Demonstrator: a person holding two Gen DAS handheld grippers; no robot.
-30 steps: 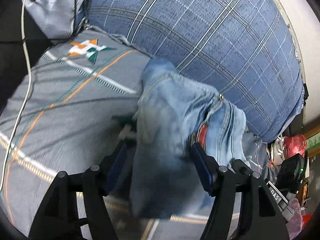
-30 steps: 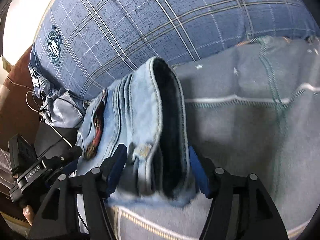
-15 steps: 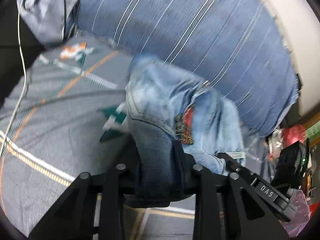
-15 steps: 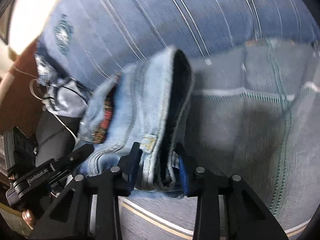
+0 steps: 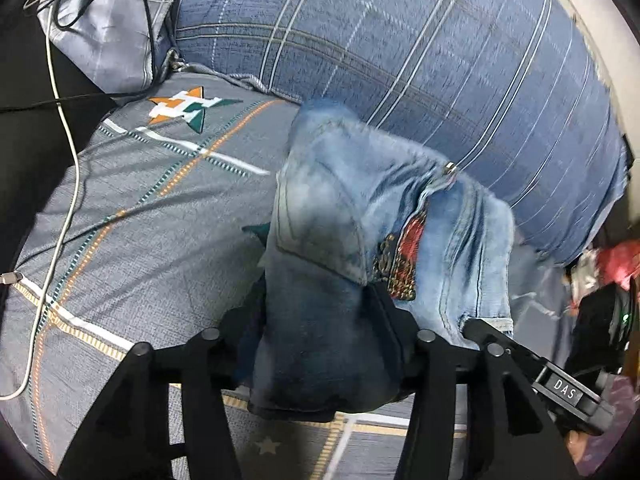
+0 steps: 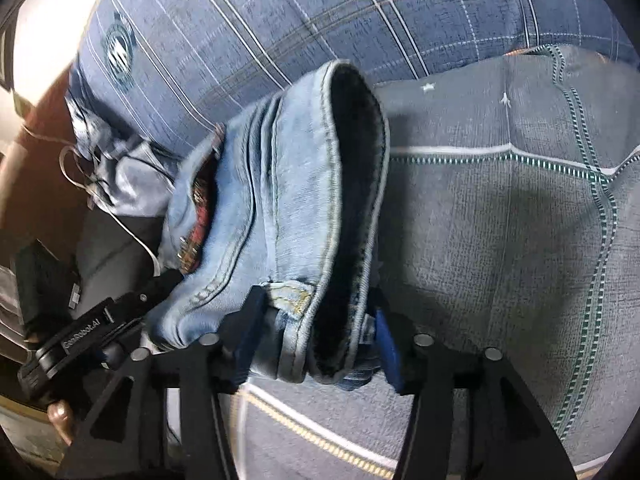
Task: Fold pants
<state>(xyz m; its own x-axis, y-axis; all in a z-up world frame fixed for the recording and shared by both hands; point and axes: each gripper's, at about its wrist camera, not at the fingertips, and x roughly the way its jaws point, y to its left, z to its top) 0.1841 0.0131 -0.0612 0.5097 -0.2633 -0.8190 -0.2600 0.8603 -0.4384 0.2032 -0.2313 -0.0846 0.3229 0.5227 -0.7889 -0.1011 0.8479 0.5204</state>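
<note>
grey bedsheet (image 5: 132,248), blue plaid duvet (image 5: 420,64)

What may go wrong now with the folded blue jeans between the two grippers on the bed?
1. Both the left gripper and right gripper are opening around the folded light-blue denim jeans, so the bundle may spring open.
2. The jeans lean against the blue plaid pillow and may tip onto the grey patterned bedsheet.

plaid pillow (image 5: 420,52) lies against grey bedsheet (image 5: 140,216).
</note>
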